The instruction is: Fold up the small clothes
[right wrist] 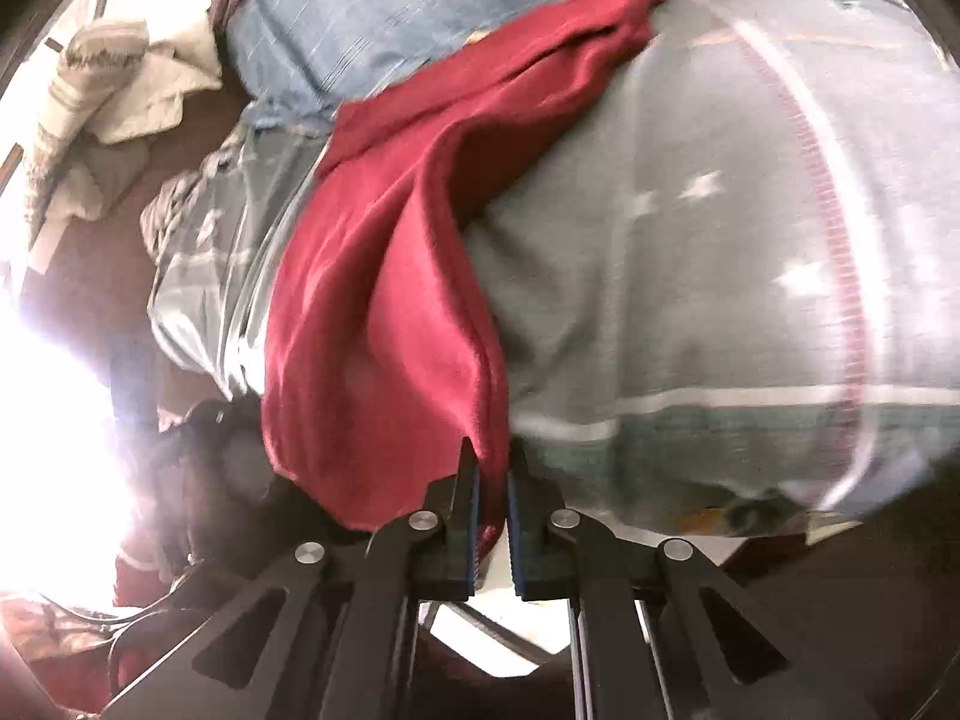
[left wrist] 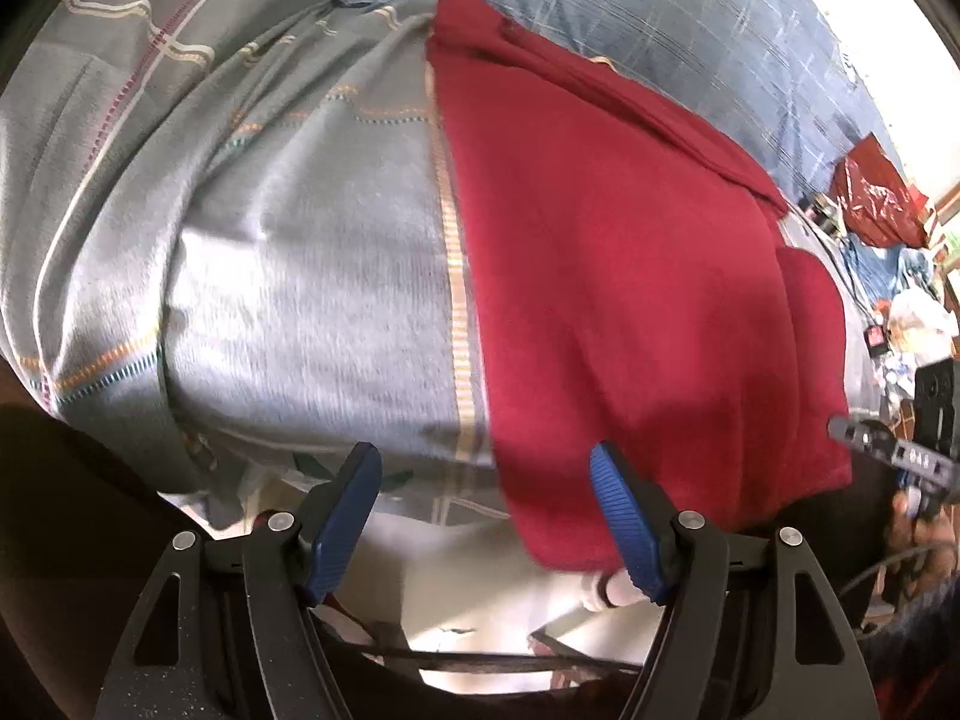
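Left gripper (left wrist: pixel 486 516) spread wide, holding nothing, near edge of dark red knit garment (left wrist: pixel 630 276) beside its right finger. Right gripper (right wrist: pixel 491 480) pinches the garment's near hem, lifting a fold. Garment lies on grey patterned bedsheet (left wrist: pixel 288 300).

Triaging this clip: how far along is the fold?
Done: the red garment lies spread on the bed. In hand: the right gripper is shut on its near edge; the left gripper is open, holding nothing. Left: no finished fold shows, so most folding remains.
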